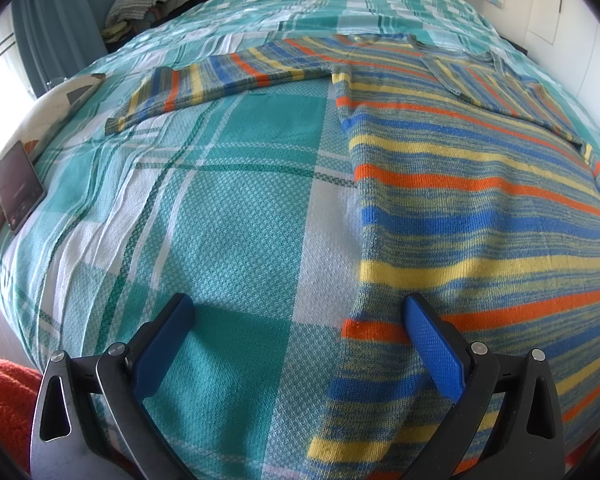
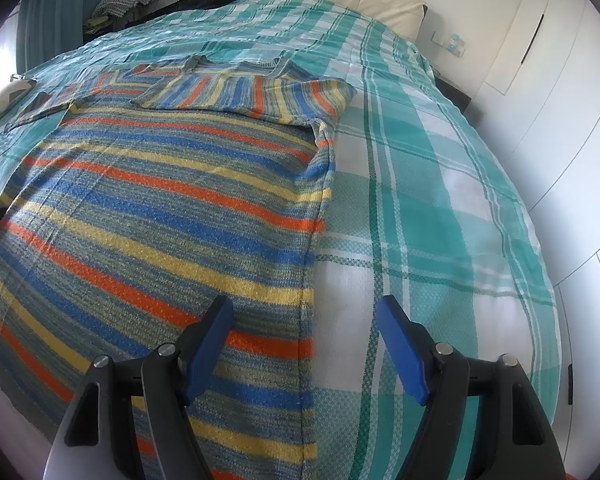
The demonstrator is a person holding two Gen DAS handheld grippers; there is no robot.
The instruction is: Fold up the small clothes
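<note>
Two grippers hover with jaws apart over a striped sweater on a bed.

Farthest left, a phone (image 1: 18,184) lies at the bed's edge, well apart from the sweater (image 1: 480,208), which is spread flat on the teal plaid bedspread (image 1: 228,208). One sleeve (image 1: 204,80) stretches out leftward across the plaid, while the other sleeve (image 2: 240,94) is folded over the chest (stripes running crosswise to the body's). The left gripper (image 1: 298,344) straddles the sweater's left side edge near the hem, one finger above bare bedspread, the other above the knit, clamping nothing. The right gripper (image 2: 304,346) straddles the opposite side edge, also spread and holding nothing. White wardrobe doors (image 2: 560,92) stand at the far right.
</note>
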